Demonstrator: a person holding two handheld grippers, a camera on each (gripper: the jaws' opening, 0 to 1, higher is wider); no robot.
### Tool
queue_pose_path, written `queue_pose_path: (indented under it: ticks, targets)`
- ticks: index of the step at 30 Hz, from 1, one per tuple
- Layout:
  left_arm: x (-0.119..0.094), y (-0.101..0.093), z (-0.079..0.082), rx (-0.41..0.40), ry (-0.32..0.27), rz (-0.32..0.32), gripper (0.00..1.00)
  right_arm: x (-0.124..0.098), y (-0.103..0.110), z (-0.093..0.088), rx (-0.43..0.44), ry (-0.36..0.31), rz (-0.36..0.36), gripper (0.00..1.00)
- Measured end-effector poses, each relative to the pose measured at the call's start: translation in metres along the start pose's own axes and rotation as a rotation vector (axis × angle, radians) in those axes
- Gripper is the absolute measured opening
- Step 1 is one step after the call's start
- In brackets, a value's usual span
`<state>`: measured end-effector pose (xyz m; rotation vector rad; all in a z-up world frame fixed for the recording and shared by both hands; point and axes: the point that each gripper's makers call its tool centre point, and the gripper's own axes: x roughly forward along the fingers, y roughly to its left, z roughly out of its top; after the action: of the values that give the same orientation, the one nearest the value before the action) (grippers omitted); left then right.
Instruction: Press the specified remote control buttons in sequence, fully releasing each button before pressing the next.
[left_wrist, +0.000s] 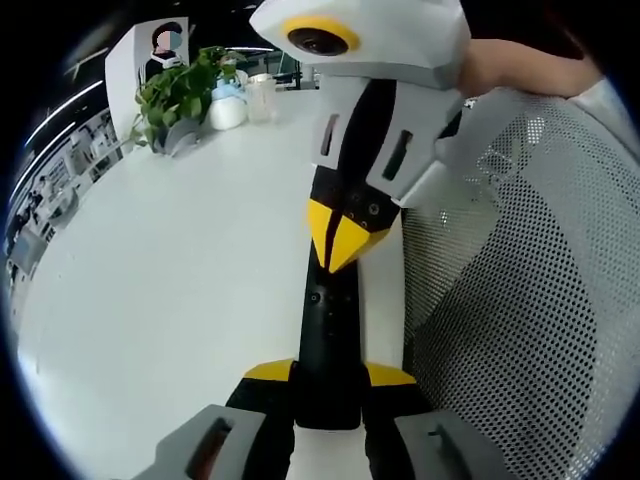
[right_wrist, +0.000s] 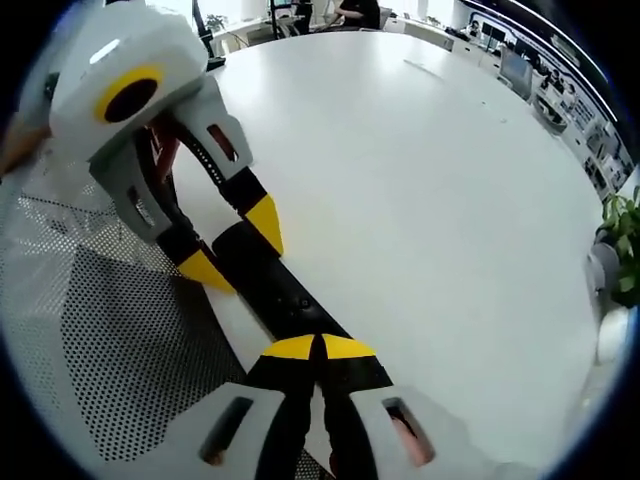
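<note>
A long black remote control (left_wrist: 328, 320) lies at the table edge, pointing away from me in the left gripper view. My left gripper (left_wrist: 330, 375) is shut on its near end, one yellow-tipped jaw on each side. My right gripper (left_wrist: 340, 240) comes down from above with its jaws shut together, the yellow tips touching the remote's top face near its far half. In the right gripper view, the right gripper (right_wrist: 320, 347) sits shut over the remote (right_wrist: 285, 290), and the left gripper (right_wrist: 235, 248) clamps the remote's far end. The buttons under the tips are hidden.
The white table (left_wrist: 180, 280) stretches wide to the left of the remote. A grey mesh chair back (left_wrist: 520, 300) stands right beside the remote. A potted plant (left_wrist: 180, 95) and a white jar (left_wrist: 228, 105) stand at the far edge. A person's hand (left_wrist: 520, 65) holds the right gripper.
</note>
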<state>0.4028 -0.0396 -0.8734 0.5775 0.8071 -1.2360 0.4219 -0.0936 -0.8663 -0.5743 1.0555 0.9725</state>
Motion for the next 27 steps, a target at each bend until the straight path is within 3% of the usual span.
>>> queue_pose_path:
  ticks: [6, 19, 22, 27]
  targets:
    - [0.0, 0.0, 0.0, 0.004, 0.006, 0.004, 0.25, 0.0, 0.0, 0.0, 0.005, -0.001, 0.002, 0.0]
    - [0.001, 0.0, 0.0, 0.037, 0.026, 0.009, 0.24, -0.001, -0.001, 0.001, 0.131, 0.009, 0.03, 0.0]
    - [0.001, -0.001, 0.001, 0.04, 0.022, 0.007, 0.24, -0.002, 0.001, 0.003, 0.203, -0.006, 0.065, 0.0]
    - [0.002, -0.003, 0.002, 0.053, 0.021, -0.003, 0.24, -0.006, -0.003, 0.011, 0.235, -0.058, 0.065, 0.0]
